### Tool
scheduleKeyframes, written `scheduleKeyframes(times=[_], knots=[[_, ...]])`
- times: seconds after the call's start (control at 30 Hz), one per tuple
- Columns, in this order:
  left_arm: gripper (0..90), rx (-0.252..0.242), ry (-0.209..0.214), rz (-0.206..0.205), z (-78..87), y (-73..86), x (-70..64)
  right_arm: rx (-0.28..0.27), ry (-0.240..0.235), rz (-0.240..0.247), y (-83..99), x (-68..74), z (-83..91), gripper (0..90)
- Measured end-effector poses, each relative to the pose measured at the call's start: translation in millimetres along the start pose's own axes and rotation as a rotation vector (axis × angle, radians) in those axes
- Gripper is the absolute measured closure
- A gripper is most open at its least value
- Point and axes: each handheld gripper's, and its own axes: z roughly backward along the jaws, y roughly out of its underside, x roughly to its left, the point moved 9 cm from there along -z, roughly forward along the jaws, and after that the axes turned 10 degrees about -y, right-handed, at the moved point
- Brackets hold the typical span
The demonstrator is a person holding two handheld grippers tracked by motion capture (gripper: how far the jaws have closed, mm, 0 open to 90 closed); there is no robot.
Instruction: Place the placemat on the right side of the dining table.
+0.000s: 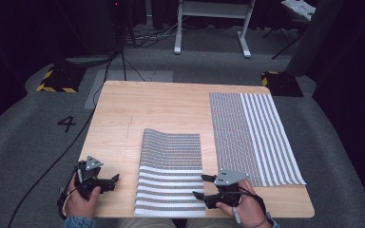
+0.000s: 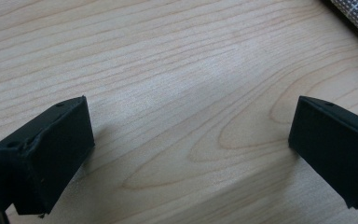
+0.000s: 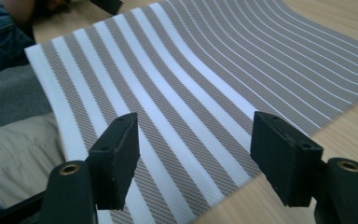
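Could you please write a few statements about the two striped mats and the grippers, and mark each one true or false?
1. The right gripper is open, over the near mat. True.
2. The left gripper grips that mat's edge. False: its jaws are open over bare table.
3. The far mat lies flat at the table's right side. True.
4. The near mat is rolled into a tube. False: it is spread out, its near end past the table edge.

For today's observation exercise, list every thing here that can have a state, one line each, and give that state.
Left gripper: open, empty, over bare wood beside the near mat.
Right gripper: open, empty, at the near mat's right edge.
Near mat: unrolled, far end slightly raised, near edge over the table's edge.
Far mat: lying flat, untouched.
Table: bears both mats.
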Motion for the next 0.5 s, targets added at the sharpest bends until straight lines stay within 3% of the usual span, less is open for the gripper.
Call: scheduleKeyframes(times=[0.37, 0.5], knots=[[0.0, 0.0, 0.0, 0.0, 0.0, 0.0, 0.0, -0.002, -0.097, 0.05, -7.5, 23.5, -20.2, 31.5], [0.0, 0.0, 0.0, 0.0, 0.0, 0.0, 0.0, 0.029, -0.128, 0.096, -2.9, 26.4, -23.8, 30.4]])
